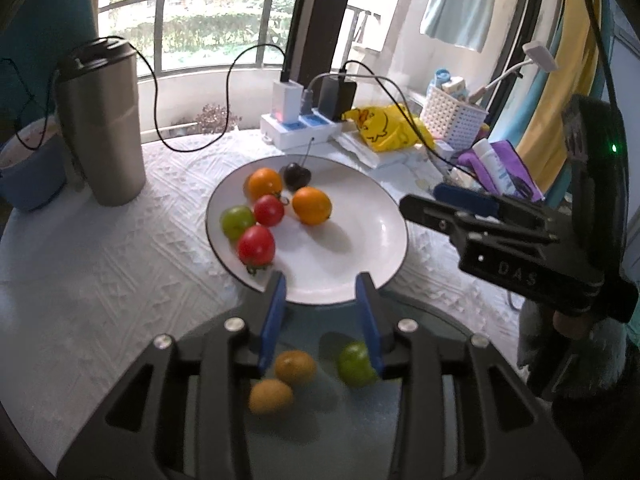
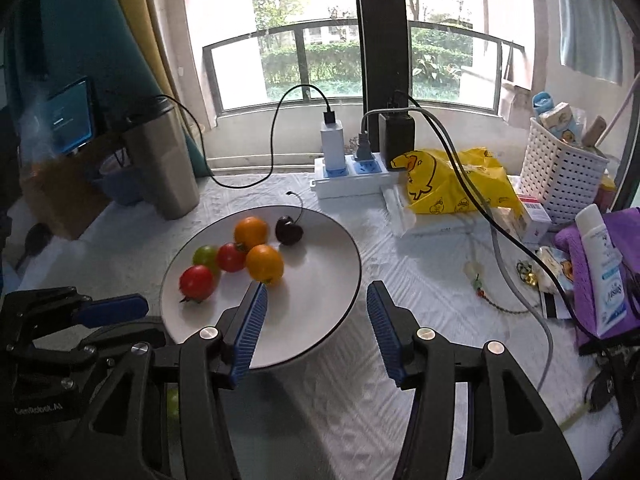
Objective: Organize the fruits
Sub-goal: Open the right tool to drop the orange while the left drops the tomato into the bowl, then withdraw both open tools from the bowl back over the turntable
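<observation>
I've got the left gripper [image 1: 322, 312] w/ its blue pads spread apart, nothing between them, hovering over a blue-grey plate [image 1: 424, 408] near me. On that plate: two kiwis [image 1: 294, 366] [image 1: 271, 396] touching each other, plus a green fruit [image 1: 354, 364] just beside the right pad. Ahead sits the white plate [image 1: 352, 240] on the white cloth [image 1: 120, 260], holding two oranges [image 1: 265, 183] [image 1: 312, 205], two red tomatoes [image 1: 269, 210] [image 1: 256, 245], a green tomato [image 1: 237, 221] and a dark cherry [image 1: 297, 176] at the far rim. Right gripper [image 2: 316, 320] is also spread wide & empty, over the white plate's near-right edge; its left pad is just beside the nearer orange. Steel tumbler [image 1: 102, 120] stands left of the plate, power strip [image 1: 298, 128] and a yellow bag [image 2: 452, 184] behind.
</observation>
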`<state>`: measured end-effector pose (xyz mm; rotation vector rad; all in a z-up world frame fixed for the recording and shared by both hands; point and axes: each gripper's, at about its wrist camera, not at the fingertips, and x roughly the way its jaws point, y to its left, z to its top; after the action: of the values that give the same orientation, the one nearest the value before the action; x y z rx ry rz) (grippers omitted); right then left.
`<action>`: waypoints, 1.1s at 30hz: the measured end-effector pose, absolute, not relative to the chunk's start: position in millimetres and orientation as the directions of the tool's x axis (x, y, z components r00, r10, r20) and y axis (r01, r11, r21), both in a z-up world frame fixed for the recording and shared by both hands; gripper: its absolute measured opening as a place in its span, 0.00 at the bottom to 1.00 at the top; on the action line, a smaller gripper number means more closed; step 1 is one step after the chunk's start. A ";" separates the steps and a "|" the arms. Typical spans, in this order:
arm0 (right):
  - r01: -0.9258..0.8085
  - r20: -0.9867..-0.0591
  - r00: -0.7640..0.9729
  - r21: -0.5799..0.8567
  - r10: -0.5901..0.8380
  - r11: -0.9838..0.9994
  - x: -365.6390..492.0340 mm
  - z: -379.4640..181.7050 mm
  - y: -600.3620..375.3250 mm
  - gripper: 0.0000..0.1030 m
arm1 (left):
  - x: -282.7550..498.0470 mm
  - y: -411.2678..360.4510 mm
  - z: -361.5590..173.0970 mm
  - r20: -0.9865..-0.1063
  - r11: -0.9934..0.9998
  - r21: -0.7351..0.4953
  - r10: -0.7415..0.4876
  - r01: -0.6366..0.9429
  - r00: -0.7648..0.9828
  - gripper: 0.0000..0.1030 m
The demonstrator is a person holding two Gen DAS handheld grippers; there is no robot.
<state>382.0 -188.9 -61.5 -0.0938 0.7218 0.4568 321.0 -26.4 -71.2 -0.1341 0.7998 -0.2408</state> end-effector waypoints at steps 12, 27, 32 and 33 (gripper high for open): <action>-0.458 -0.652 0.645 0.089 0.399 0.885 339.6 -54.9 -184.8 0.53 | 283.4 -11.6 -62.1 -0.670 0.967 -0.215 -0.246 0.134 0.701 0.39; -0.516 -0.679 0.582 0.117 0.448 0.849 305.4 -73.8 -161.1 0.53 | 247.6 2.8 -79.1 -0.677 0.968 -0.227 -0.233 0.103 0.698 0.39; -0.531 -0.694 0.560 0.119 0.453 0.839 301.3 -82.0 -153.3 0.53 | 244.7 7.1 -87.7 -0.688 0.971 -0.221 -0.219 0.089 0.692 0.39; -0.533 -0.696 0.557 0.119 0.453 0.838 300.9 -82.9 -152.0 0.53 | 244.0 8.9 -89.0 -0.690 0.972 -0.219 -0.215 0.085 0.691 0.39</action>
<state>300.9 -152.0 -82.9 -0.1099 0.7883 0.5831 244.0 8.9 -89.0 -0.1749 0.7909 -0.1684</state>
